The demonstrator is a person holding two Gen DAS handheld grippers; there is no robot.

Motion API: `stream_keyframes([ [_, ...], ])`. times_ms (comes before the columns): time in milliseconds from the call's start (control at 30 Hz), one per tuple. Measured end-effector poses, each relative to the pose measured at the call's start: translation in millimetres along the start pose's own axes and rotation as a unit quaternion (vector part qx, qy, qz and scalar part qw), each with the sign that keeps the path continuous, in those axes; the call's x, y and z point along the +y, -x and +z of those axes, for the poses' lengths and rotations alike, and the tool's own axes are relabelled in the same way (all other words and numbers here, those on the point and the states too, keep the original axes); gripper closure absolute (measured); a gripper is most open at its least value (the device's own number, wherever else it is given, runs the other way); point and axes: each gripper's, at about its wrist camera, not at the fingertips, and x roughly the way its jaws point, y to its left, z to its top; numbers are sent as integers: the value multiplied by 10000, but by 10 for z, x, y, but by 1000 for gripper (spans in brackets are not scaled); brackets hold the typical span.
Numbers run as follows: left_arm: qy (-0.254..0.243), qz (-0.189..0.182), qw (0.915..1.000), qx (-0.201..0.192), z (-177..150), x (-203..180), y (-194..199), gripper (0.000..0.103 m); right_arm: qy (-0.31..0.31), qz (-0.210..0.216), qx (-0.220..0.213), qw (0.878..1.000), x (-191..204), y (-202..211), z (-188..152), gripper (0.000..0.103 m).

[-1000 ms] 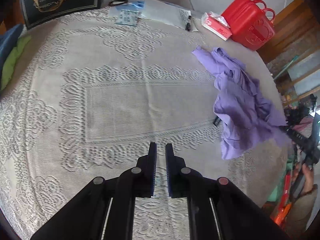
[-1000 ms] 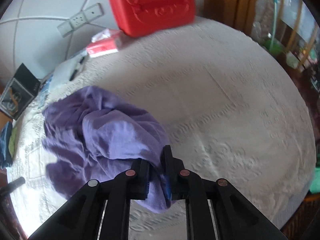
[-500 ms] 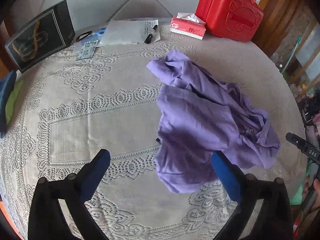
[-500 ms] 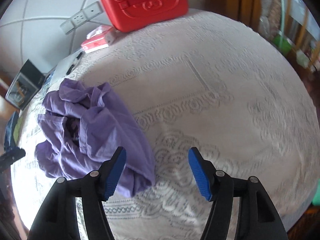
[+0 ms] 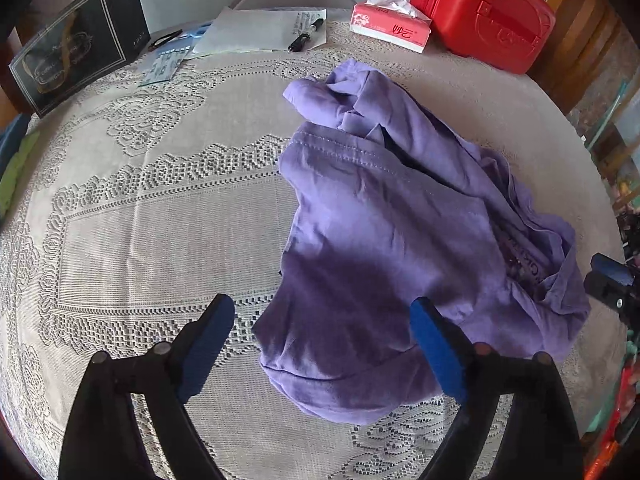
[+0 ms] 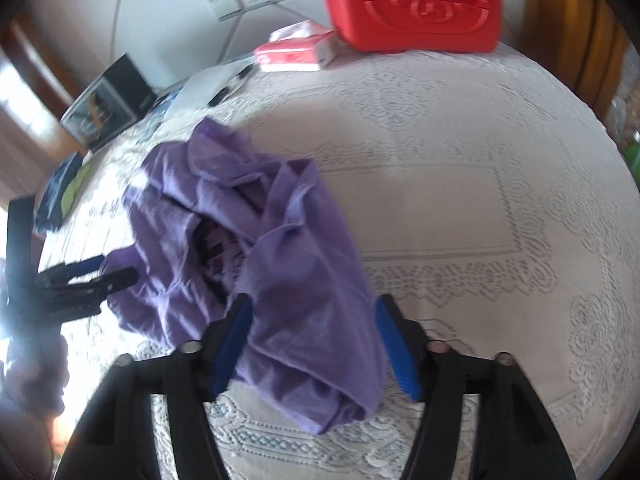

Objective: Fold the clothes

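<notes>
While both tools hang over the table, we see our left gripper (image 5: 322, 320) w/ its blue-padded fingers (image 5: 214, 328) spread wide, nothing between them; the near edge of the crumpled purple cotton garment (image 5: 380, 240) lies under the gap, and we can't tell if the right-hand pad brushes the cloth. Our right gripper (image 6: 314, 322) is likewise spread wide, blue pads (image 6: 236, 328) apart, w/ a fold of the same garment (image 6: 280, 260) showing between them but not pinched. That view is motion-blurred, so contact is unclear.

The garment sits bunched in a heap on the cream lace tablecloth (image 5: 160, 220), on the right half of the round table in the left wrist view, dark printed lettering peeking out of its folds. In the left view the right gripper's tip shows at the far right edge, just beside the garment's side; in the right view the left gripper appears at left, near the heap.

Re containers: a red plastic carry case w/ handles (image 5: 484, 12) stands closed at the table's far edge, contents hidden. Just beside it, a red-and-white tissue pack (image 5: 390, 28) has white tissue sticking out its top. Also back there: white paper sheets (image 5: 260, 32) w/ a black marker pen (image 5: 306, 38) on them, and a black framed card (image 5: 80, 60) leaning upright.
</notes>
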Motion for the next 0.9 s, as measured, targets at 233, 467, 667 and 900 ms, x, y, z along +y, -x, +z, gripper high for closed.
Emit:
stream_keyframes([
  [233, 96, -108, 9998, 148, -69, 55, -63, 86, 294, -387, 355, 9982, 178, -459, 33, 84],
  [467, 22, 56, 9991, -423, 339, 289, 446, 94, -437, 168, -450, 9979, -195, 119, 396, 92],
  [667, -51, 233, 9918, -1259, 1155, 589, 1275, 96, -338, 572, -1348, 9886, 11, 645, 1166, 92],
  [900, -541, -308, 9960, -637, 1184, 396, 1138, 62, -756, 519, -1528, 9840, -7, 875, 1370, 92],
])
